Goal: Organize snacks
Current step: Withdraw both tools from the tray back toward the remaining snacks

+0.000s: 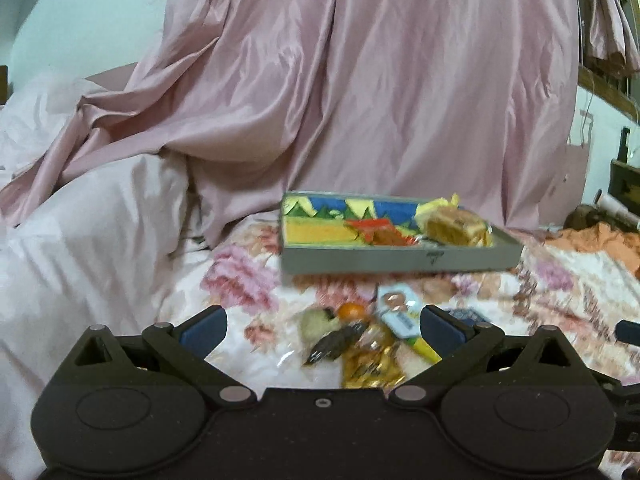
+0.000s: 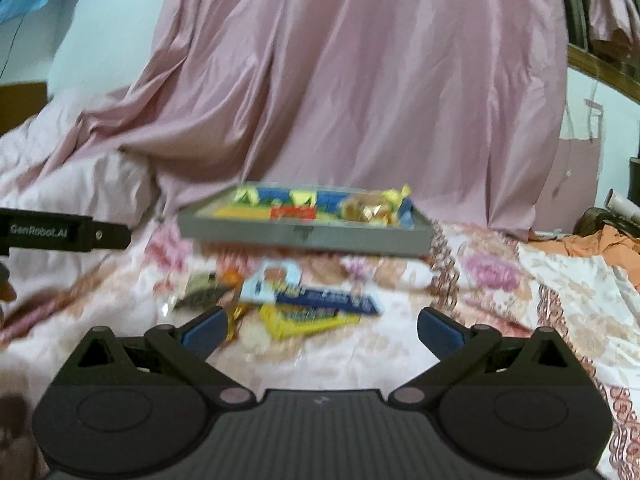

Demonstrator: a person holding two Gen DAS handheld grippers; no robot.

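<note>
Held the left claw (image 1: 322, 316) spread wide with nothing between its blue pads (image 1: 204, 330), poised low over the bed (image 1: 240, 280). Held the right claw (image 2: 322, 314) just as wide and just as empty, alongside and to the right of the left one. Found the loose snacks (image 1: 360, 344) heaped directly ahead of and below both claws: a dark wrapper, a gold foil packet, a small round orange thing and a pale packet ahead of the left claw, and a blue packet (image 2: 328, 300) overlapping a yellow packet (image 2: 308, 320) just ahead of the right claw. Probably left open like that so as to be ready to close on one piece from the heap, though impossible to say which. Farther ahead, beyond the heap and apart from it, saw the grey tray (image 1: 400, 258) set flat on the bed, presumably as the place for sorted snacks. Already lying inside: a red packet (image 1: 372, 226) toward the middle and a wrapped cake (image 1: 452, 224) at the end to the right. Judged the task partly done, with most pieces outside the tray. Behind the tray, well beyond either claw, noted a pink drape (image 1: 360, 80) hanging down; off to the left of the left claw, a white quilt (image 1: 80, 240). Blurred throughout, so could not read any wrapper.
</note>
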